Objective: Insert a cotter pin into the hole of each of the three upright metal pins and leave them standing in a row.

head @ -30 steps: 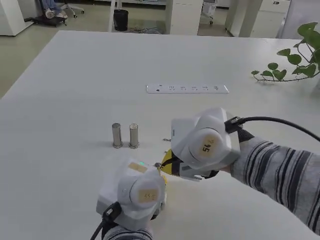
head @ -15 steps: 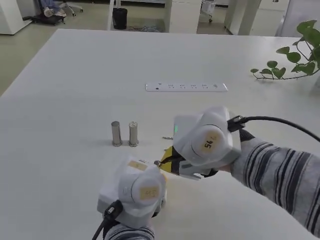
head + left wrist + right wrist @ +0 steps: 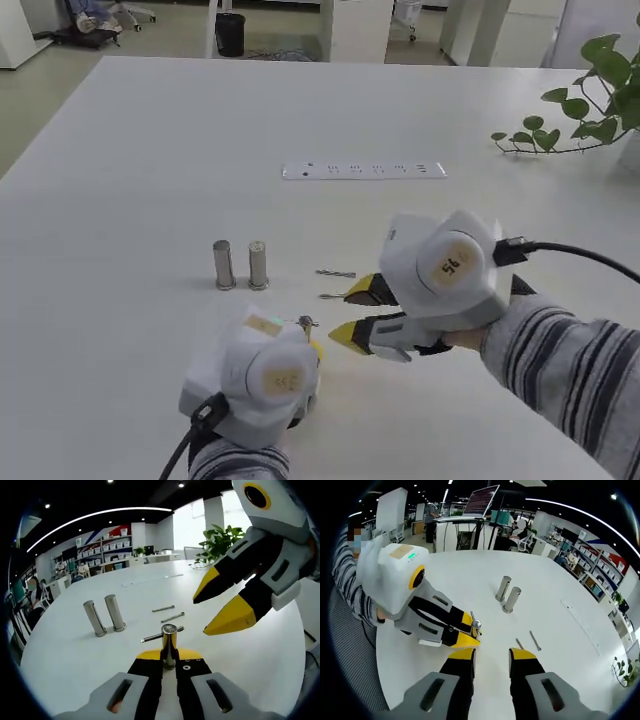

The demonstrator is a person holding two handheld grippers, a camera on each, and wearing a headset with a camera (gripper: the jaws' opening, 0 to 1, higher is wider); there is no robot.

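The left gripper [image 3: 169, 661] is holding one metal pin [image 3: 169, 642] upright, with its jaws closed on the lower part of the pin. A cotter pin [image 3: 150, 638] is sticking out sideways on both sides of this pin's head, and it seems to be passing through the hole there. The right gripper [image 3: 202, 615] is hovering just to the right of the left jaws. Its own jaws are standing open and are gripping nothing. Their yellow tips are pointing toward the held pin, near it but not touching it.

Ahead of the left jaws and to their left, two more metal pins [image 3: 94, 618] [image 3: 115, 612] are standing on the table [image 3: 75, 650], just beside each other but apart. Two loose cotter pins [image 3: 163, 609] [image 3: 172, 617] are lying flat on the table ahead of the left jaws, a little to the right, almost parallel to each other. In the right gripper view they are lying just ahead of the right-hand jaw. In the head view a white power strip [image 3: 364, 170] is lying well beyond both grippers.
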